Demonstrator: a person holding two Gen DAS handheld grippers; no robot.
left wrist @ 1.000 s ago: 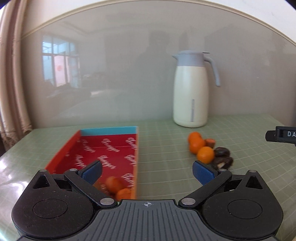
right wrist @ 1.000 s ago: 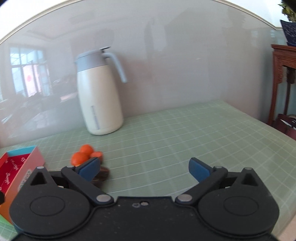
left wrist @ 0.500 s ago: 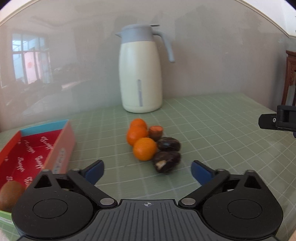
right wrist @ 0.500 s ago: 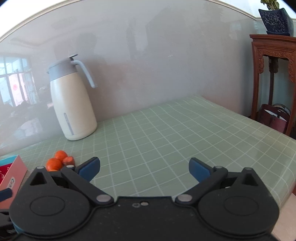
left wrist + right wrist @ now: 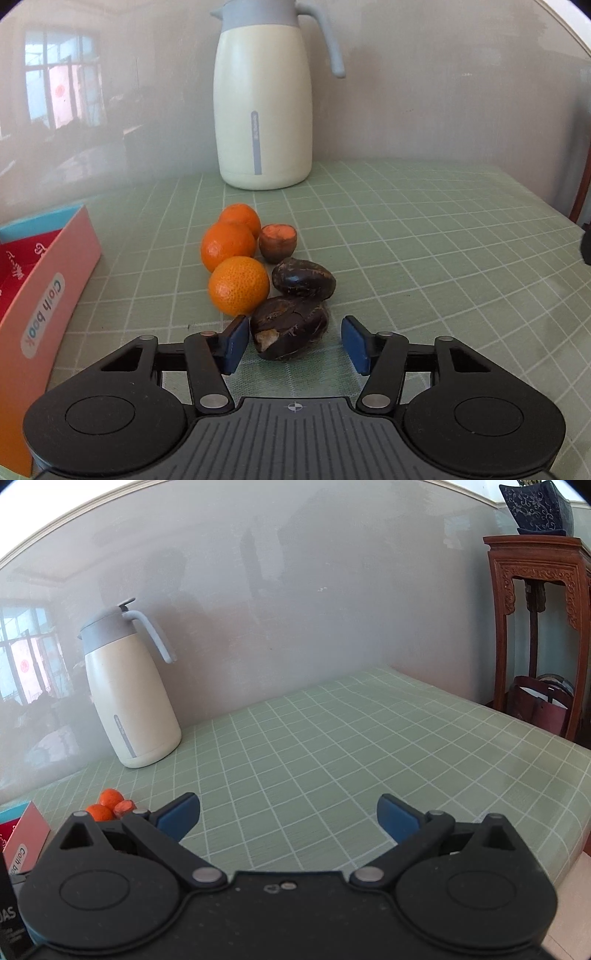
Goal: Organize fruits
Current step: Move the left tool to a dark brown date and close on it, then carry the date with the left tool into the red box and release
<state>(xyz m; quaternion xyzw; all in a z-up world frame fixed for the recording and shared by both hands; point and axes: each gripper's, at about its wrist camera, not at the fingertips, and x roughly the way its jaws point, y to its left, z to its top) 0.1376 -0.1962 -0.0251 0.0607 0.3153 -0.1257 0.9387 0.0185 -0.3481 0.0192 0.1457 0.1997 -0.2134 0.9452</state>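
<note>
A dark brown, cracked-skinned fruit [image 5: 290, 326] lies on the table between the blue pads of the left gripper [image 5: 294, 343], whose jaws are closing; the left pad sits just beside it and a gap shows at the right pad, so it is not yet pinched. Just behind it lies a second dark fruit [image 5: 303, 282], and beside them a row of three oranges [image 5: 238, 285], the nearest touching the cracked one's left side. A small brown fruit with an orange cut top [image 5: 277, 243] stands next to the middle orange. To the left sits an open box [image 5: 51, 273], pink outside, red inside, lettered "Cloth book". The table carries a pale green cloth with a white grid [image 5: 424, 266], glossy in the light. A cream jug with a grey lid and handle [image 5: 263, 110] stands upright at the back against a shiny grey wall [image 5: 443, 92] that mirrors a window. The right gripper [image 5: 289, 816] hangs over bare cloth, jaws wide apart and empty. Past the table's far corner stands a carved wooden stand [image 5: 535, 602] bearing a dark blue pot [image 5: 537, 506].
</note>
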